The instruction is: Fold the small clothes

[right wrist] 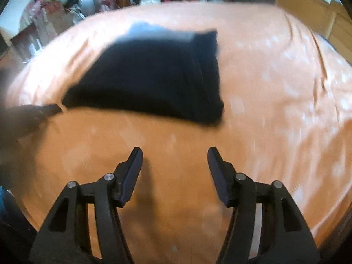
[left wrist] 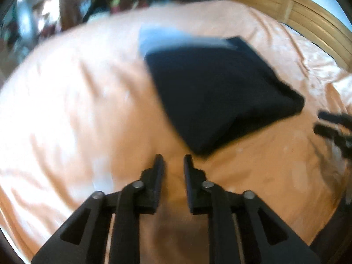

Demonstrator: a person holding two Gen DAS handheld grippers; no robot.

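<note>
A dark navy garment (left wrist: 215, 96) lies folded into a flat rough square on the orange bedsheet (left wrist: 77, 110); its far edge shows lighter blue. In the right wrist view the same garment (right wrist: 158, 74) sits ahead and left of centre. My left gripper (left wrist: 173, 160) hovers just short of the garment's near corner, fingers slightly apart and holding nothing. My right gripper (right wrist: 175, 154) is wide open over bare sheet (right wrist: 275, 88), a little short of the garment. The right gripper's fingers (left wrist: 330, 123) show at the right edge of the left wrist view. The left gripper (right wrist: 51, 109) shows blurred beside the garment's left corner.
A wooden headboard (left wrist: 297, 15) runs along the bed's far right side. Piles of clothes and boxes (right wrist: 55, 11) crowd the floor beyond the bed's far edge. Both views are motion-blurred.
</note>
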